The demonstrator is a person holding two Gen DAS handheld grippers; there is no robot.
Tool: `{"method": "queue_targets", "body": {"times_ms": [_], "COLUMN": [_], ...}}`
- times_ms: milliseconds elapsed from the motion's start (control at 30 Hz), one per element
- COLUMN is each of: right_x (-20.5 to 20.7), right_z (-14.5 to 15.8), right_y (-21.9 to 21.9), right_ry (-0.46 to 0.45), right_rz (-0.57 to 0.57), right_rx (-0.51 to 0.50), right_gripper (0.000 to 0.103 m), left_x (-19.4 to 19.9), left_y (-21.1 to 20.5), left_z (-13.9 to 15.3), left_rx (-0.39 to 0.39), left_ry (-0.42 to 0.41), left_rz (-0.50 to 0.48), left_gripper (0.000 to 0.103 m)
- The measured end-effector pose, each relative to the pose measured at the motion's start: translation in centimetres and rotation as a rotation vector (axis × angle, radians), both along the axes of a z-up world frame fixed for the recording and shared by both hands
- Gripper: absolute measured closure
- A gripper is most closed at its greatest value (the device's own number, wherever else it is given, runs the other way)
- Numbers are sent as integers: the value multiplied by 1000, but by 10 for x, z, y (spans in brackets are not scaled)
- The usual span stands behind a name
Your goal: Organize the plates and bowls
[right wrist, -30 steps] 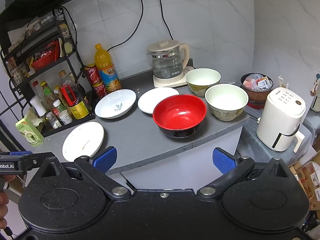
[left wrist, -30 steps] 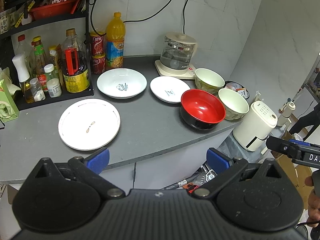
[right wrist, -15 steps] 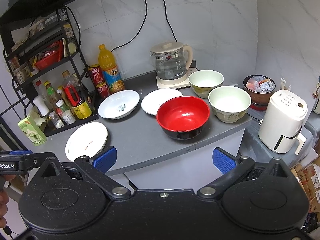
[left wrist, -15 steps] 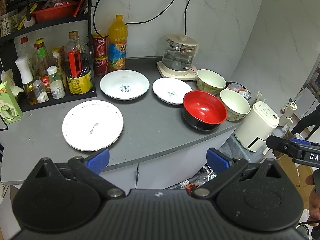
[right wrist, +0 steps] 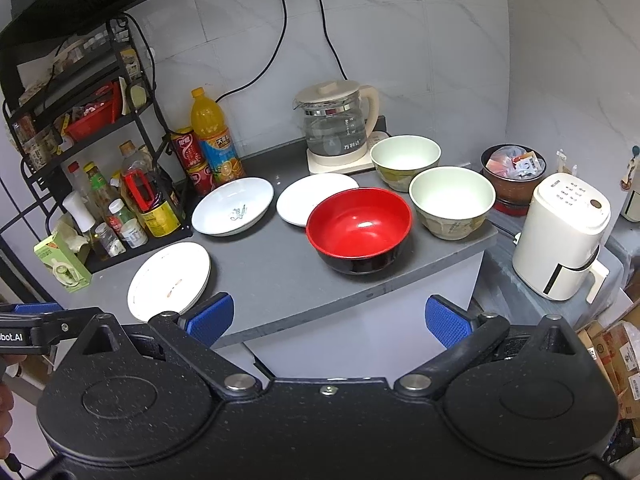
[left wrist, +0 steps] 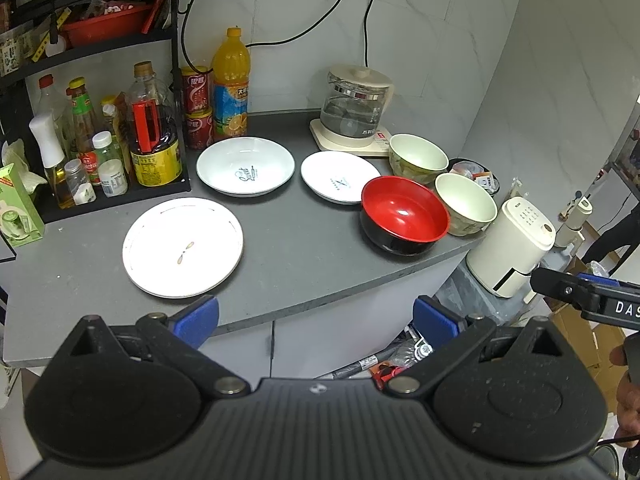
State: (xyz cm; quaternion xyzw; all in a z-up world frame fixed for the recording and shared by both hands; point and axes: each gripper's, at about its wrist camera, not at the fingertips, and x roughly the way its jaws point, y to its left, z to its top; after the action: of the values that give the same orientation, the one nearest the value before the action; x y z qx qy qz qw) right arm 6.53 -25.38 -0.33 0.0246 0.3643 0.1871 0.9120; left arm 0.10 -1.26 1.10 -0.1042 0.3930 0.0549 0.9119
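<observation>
left wrist view shows the left gripper (left wrist: 316, 318) poised off the counter's front edge, blue pads spread wide, nothing between them. the right gripper (right wrist: 328, 320) is likewise splayed and empty, level, aimed at the counter (left wrist: 312, 252). nearest lies the flat white plate (left wrist: 183, 247); beyond it sit the red bowl (right wrist: 359, 229) and, apart, a deep white dish (left wrist: 245, 171) beside a small white plate (left wrist: 340, 177). two cream bowls (right wrist: 452, 200) (right wrist: 405, 160) crowd the far right, by the glass kettle (right wrist: 336, 128). nothing is stacked yet, so sorting looks unstarted.
</observation>
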Motion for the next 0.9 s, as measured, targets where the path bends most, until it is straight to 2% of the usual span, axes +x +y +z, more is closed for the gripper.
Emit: {"method": "queue_targets", "body": {"times_ms": [467, 900], "right_x": [15, 67], "right_z": [-2, -15], "right_y": [-14, -25], "right_ry": [13, 37], "right_rz": [-30, -73], "right_rx": [14, 4], "right_gripper": [0, 0], "left_x": [29, 97], "left_y": [-15, -29], "left_z": [-1, -16], "left_rx": [4, 1], "left_ry": [8, 30], "left_rz": [-14, -74], "left_gripper": [1, 1]}}
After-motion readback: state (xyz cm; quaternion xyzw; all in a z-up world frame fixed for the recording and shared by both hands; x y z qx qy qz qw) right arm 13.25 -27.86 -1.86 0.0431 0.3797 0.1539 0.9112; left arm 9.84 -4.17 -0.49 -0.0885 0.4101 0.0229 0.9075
